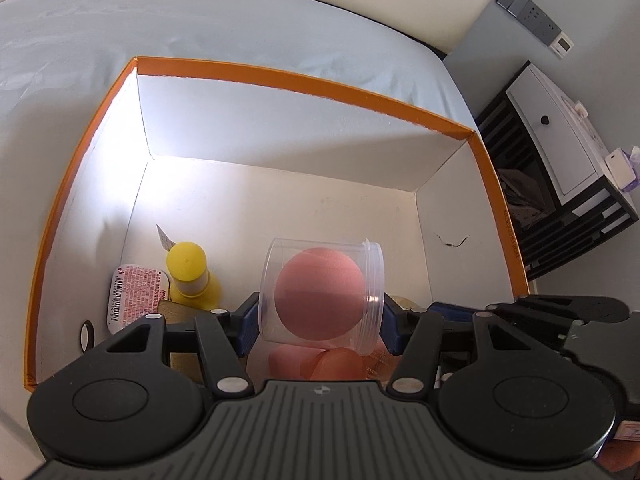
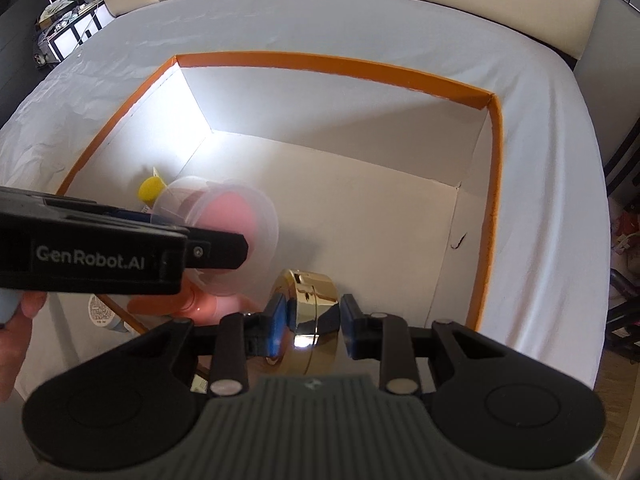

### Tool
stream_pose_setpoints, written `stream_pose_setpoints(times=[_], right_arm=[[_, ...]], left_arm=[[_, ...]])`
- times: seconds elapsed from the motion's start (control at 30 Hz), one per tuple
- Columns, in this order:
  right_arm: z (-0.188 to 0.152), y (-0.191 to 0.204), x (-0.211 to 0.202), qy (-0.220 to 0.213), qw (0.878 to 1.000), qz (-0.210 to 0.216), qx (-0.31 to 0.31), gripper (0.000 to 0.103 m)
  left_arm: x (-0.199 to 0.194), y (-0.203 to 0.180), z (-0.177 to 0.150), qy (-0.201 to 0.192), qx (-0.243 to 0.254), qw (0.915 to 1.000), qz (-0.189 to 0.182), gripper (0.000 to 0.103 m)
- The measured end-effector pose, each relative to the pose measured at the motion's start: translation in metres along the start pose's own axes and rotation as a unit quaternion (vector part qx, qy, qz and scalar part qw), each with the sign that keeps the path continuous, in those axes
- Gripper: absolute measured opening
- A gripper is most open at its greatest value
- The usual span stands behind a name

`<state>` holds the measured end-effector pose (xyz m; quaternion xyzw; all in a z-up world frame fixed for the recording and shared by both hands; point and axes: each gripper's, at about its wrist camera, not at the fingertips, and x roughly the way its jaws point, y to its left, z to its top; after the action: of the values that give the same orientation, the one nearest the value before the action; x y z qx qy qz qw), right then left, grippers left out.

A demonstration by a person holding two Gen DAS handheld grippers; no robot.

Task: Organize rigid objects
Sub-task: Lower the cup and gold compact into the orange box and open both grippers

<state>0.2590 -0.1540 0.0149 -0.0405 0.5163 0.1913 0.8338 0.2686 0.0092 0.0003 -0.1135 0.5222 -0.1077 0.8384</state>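
Clear plastic jar (image 1: pixel 320 292) with a ribbed, lidded end and a pink ball (image 1: pixel 320 290) inside is clamped sideways in the left gripper (image 1: pixel 318 320), whose blue-padded jaws stand fairly wide and press on its two sides. It hangs above the floor of the orange-rimmed box (image 1: pixel 300 76), near the box's near wall. The jar's wall is see-through and slightly cloudy, so the ball reads as a soft, matte sphere filling most of it.

Shiny gold round case (image 2: pixel 310 304) sits between the narrow jaws of the right gripper (image 2: pixel 314 316), pinched on its flat faces, also inside the box and just right of the jar. Its mirror finish throws glare, so its lower half and any marking are hard to read.

Toward the box's left wall stands a yellow bottle (image 1: pixel 192 272) with a paper tag; beside it lies a sealed pack with a red printed label (image 1: pixel 136 296), partly covered by the gripper body. Orange-pink shapes (image 1: pixel 320 362) under the jar are blurred through the plastic and cut off by the gripper, so what they are cannot be told. A hand (image 2: pixel 20 320) shows only at the edge of the right wrist view. The box rests on a bed with a pale sheet (image 2: pixel 360 28).
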Motion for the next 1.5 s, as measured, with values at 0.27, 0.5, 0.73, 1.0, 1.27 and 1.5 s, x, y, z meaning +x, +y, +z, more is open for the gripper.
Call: stream_pose_setpoints(times=[0.27, 0.5, 0.73, 1.0, 1.27, 1.5], right_arm=[[0.001, -0.009, -0.009, -0.028, 0.999, 0.02, 0.019, 0.029], [-0.004, -0.003, -0.012, -0.059, 0.998, -0.015, -0.029, 0.037], [-0.004, -0.005, -0.006, -0.065, 0.997, -0.014, -0.036, 0.039], [-0.007, -0.005, -0.009, -0.073, 0.997, -0.025, -0.031, 0.041], [-0.014, -0.006, -0.016, -0.094, 0.995, -0.018, -0.021, 0.042], [-0.028, -0.013, -0.043, -0.128, 0.991, -0.015, 0.02, 0.051]], left_arm=[[0.008, -0.005, 0.002, 0.009, 0.01, 0.9997, 0.02, 0.066], [0.019, -0.009, 0.005, 0.029, 0.012, 0.9991, 0.028, 0.067], [0.023, -0.009, 0.005, 0.037, 0.008, 0.9988, 0.03, 0.07], [0.014, -0.002, 0.001, 0.022, 0.007, 0.9997, 0.01, 0.081], [-0.002, 0.0, -0.005, -0.012, 0.012, 0.9999, -0.003, 0.062], [-0.042, -0.002, -0.024, -0.078, 0.014, 0.9962, -0.036, 0.061]])
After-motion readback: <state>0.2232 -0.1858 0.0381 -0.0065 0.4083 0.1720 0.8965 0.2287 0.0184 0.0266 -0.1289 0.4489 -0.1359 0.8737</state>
